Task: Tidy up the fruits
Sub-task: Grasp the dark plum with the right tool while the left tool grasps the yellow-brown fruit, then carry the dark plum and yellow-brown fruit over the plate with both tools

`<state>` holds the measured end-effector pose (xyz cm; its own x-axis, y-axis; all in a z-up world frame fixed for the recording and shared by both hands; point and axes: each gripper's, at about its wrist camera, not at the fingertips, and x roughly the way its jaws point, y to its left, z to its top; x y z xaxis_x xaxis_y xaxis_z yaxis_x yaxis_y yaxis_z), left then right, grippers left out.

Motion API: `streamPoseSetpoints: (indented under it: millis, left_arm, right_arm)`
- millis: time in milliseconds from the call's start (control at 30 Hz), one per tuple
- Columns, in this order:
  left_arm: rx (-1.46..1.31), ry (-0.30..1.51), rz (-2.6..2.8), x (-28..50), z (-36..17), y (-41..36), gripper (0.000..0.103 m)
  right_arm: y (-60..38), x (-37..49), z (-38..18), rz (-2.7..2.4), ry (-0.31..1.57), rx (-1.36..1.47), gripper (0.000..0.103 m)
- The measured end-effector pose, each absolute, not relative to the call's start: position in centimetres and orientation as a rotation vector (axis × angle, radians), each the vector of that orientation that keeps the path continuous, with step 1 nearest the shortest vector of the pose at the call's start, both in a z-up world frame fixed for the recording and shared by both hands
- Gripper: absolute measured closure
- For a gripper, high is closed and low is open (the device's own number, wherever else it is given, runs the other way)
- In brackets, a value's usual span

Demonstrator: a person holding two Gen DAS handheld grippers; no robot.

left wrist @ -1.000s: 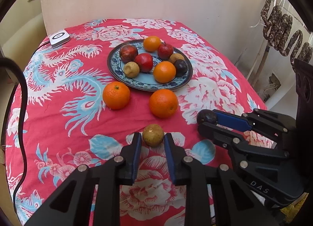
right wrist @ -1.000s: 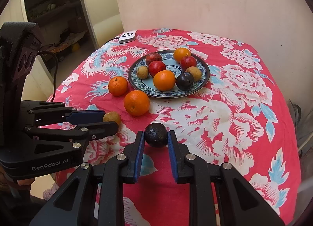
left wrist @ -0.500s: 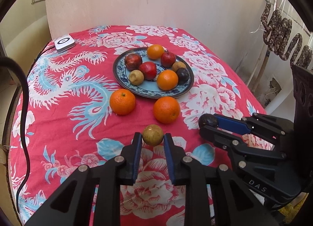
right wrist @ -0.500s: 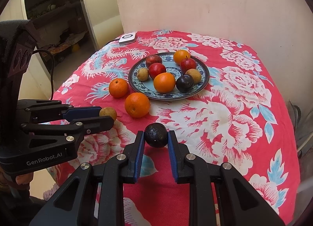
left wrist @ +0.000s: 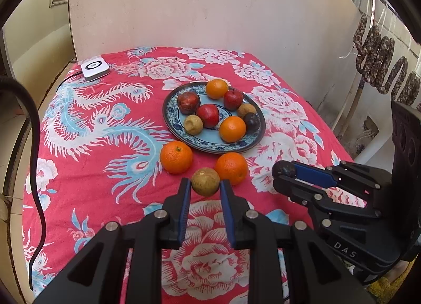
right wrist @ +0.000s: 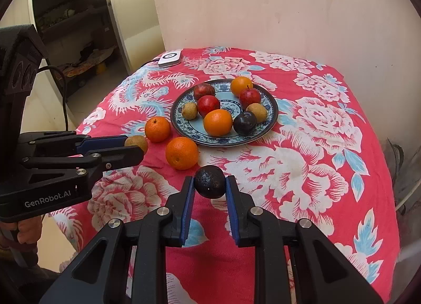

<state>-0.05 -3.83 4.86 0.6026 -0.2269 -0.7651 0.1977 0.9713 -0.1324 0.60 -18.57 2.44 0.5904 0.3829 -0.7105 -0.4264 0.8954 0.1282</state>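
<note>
My left gripper (left wrist: 205, 188) is shut on a small tan-brown fruit (left wrist: 205, 181) and holds it above the red flowered cloth; it also shows in the right wrist view (right wrist: 136, 143). My right gripper (right wrist: 209, 188) is shut on a dark, nearly black fruit (right wrist: 209, 181), seen from the left wrist view as well (left wrist: 283, 169). A blue patterned plate (left wrist: 171, 120) (right wrist: 272, 109) beyond both grippers holds several fruits: oranges, red ones, tan ones and a dark one. Two oranges (left wrist: 176, 156) (left wrist: 231, 168) lie on the cloth in front of the plate.
A small white device (left wrist: 94, 69) with a cable lies at the table's far left corner. A pale wall stands behind the table. Dark sausages (left wrist: 381, 67) hang at the right. The table edges drop off on the left and right.
Both grippers have risen with their fruits held, so the table and plate look lower and farther. The left gripper's fruit has come closer to the two loose oranges in view.
</note>
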Motion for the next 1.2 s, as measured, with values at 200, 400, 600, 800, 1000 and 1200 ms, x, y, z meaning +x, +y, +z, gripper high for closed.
streamPoseSetpoints:
  millis: [200,400,600,800,1000,1200]
  left_arm:
    - [-0.039,0.873,-0.239,0.9,5.5,-3.8,0.079]
    - [-0.038,0.854,-0.235,2.2,6.1,-3.7,0.079]
    - [-0.042,0.843,-0.227,3.9,6.2,-3.6,0.079]
    - [-0.046,0.848,-0.21,5.8,6.0,-3.4,0.079]
    - [-0.05,0.858,-0.196,7.7,5.5,-3.2,0.079]
    - [-0.054,0.875,-0.192,9.1,4.8,-3.2,0.079]
  right_arm:
    - [-18.4,1.2,3.2,0.47,0.792,-0.066,0.078]
    - [-18.1,2.2,3.7,0.465,0.778,-0.073,0.078]
    - [-18.2,3.7,3.8,0.46,0.781,-0.055,0.078]
    - [-18.3,5.5,4.1,0.442,0.782,-0.037,0.078]
    - [-18.1,7.2,4.0,0.426,0.787,-0.035,0.078]
    - [-17.7,9.0,3.8,0.421,0.796,-0.034,0.078]
